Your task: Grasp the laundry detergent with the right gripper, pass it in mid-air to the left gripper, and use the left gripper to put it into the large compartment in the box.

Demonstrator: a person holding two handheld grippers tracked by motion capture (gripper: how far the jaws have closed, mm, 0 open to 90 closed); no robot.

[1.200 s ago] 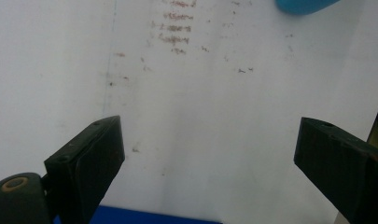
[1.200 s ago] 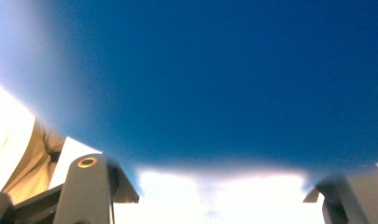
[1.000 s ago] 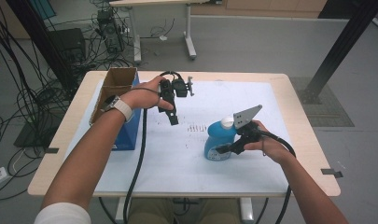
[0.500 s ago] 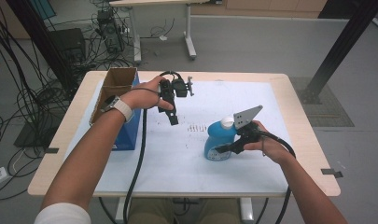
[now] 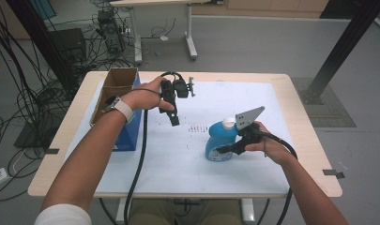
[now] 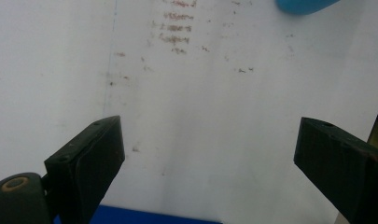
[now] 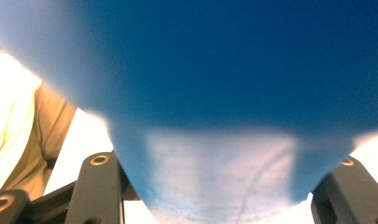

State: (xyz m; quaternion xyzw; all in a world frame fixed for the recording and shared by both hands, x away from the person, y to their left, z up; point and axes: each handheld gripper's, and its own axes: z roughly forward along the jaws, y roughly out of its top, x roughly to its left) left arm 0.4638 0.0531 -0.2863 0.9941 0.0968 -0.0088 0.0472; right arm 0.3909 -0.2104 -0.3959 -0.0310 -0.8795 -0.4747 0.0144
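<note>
no movement is seen since earlier; blue bottle [image 5: 219, 140] is gripped upright by right tool [image 5: 224, 150]; left tool [image 5: 172, 117] is held open, up-left.

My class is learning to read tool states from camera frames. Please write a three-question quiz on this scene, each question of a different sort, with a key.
1. True or false: the left tool holds the blue bottle.
2. Multiple choice: the open cardboard box stands at the table's (A) left side, (B) right side, (C) near edge centre.
3. Fill in: the right tool is shut on the ______.

Key
1. False: its jaws stand wide apart above the white table cover.
2. A.
3. Blue bottle.
</note>
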